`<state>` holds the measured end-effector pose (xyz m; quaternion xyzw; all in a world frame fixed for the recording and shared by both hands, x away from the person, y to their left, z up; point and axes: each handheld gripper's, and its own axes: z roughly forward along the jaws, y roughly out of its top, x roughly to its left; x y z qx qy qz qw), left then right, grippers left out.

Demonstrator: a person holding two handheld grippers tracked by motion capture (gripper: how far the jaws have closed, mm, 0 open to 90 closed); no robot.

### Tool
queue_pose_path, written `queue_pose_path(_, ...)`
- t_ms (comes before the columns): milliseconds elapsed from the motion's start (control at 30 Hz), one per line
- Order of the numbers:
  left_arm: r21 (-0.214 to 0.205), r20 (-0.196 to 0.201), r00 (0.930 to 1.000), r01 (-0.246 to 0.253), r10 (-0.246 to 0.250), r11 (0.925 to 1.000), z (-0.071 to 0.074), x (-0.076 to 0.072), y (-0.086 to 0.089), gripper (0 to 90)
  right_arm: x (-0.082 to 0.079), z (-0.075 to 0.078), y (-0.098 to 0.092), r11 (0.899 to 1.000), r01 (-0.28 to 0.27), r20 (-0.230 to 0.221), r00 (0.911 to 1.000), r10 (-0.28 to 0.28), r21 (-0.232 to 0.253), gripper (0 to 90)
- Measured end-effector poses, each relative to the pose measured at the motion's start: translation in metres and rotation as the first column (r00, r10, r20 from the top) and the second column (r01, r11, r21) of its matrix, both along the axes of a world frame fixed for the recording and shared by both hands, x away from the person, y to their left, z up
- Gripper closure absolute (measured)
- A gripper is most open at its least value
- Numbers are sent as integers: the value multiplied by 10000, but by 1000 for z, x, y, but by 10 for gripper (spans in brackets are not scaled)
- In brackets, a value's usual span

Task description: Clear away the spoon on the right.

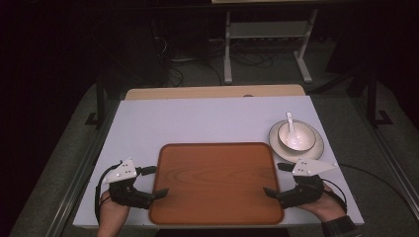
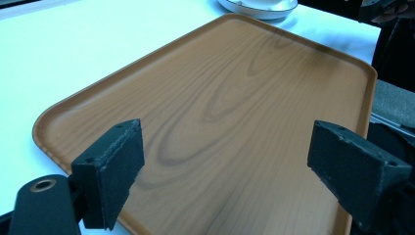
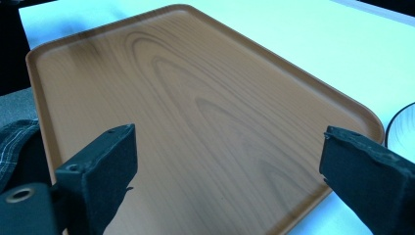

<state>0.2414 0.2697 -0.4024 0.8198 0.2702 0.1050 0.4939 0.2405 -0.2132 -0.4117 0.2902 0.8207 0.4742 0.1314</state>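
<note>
A wide rectangular tray of orange-brown wood grain with rounded corners and a low raised rim point(image 1: 216, 148) is lying flat on the white table top point(image 1: 197, 118), toward the near edge and about midway across it, with nothing resting on its surface. At its left edge the person's left gripper point(image 1: 157, 183) is sitting with its black jaws spread well apart, one reaching in over the tray's near left corner; looking along those jaws in the left gripper view, the tray point(image 2: 235, 112) is stretching away between them with nothing caught. On the opposite side the right gripper point(image 1: 274, 180) is mirroring it, its jaws likewise standing wide and empty at the tray's near right corner, and the right gripper view is showing the tray point(image 3: 195, 107) spreading out beyond them. Just past the tray's far right corner, a white bowl point(image 1: 296, 136) is sitting on a white plate with a dark rim line point(image 1: 316, 148), and a white spoon point(image 1: 290, 122) is leaning in the bowl.
</note>
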Motion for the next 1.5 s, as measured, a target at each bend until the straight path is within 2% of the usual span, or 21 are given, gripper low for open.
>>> queue_pose_path(967,30,-10,10000,-16,16,10000,-1,0,1,133,13,8,0,9994,345,156,9993,-346,48,64)
queue_pose_path(1500,66,-20,10000,16,-16,10000,-1,1,-1,133,26,22,-2,9978,601,498,9969,-614,275,64)
